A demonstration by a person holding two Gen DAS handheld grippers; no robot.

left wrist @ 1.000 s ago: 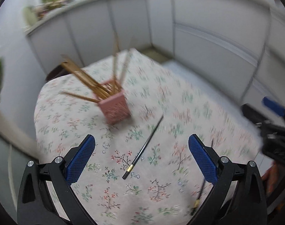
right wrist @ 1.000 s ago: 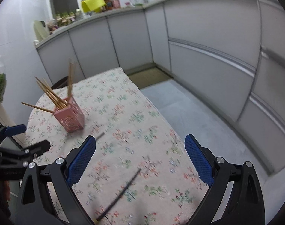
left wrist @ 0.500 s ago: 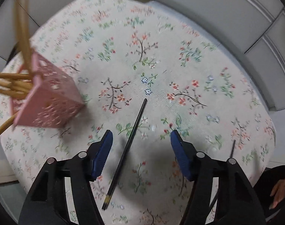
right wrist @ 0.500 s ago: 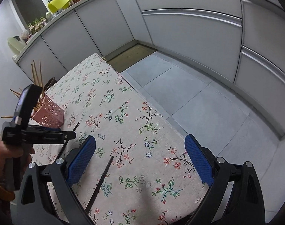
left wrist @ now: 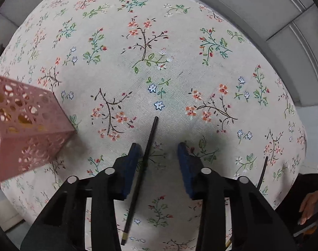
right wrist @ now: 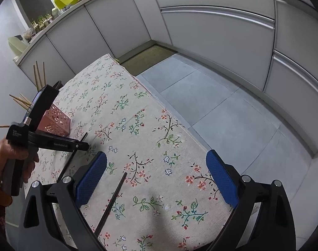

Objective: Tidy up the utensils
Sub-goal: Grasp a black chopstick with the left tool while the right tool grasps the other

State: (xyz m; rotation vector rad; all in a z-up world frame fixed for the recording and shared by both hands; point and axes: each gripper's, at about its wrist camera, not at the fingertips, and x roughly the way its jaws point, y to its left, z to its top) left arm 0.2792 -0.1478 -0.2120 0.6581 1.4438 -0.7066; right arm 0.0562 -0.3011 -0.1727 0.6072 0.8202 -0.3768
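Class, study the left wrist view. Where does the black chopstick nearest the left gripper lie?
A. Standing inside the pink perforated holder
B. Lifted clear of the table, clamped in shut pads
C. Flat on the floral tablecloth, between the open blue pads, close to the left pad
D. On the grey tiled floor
C: the thin black chopstick lies flat on the floral tablecloth, inside the open left gripper, beside its left pad.

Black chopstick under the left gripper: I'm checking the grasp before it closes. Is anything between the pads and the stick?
Nothing visible. The left gripper is open, straddling the black chopstick, which lies on the tablecloth close beside the left pad. The pink holder stands off to the left.
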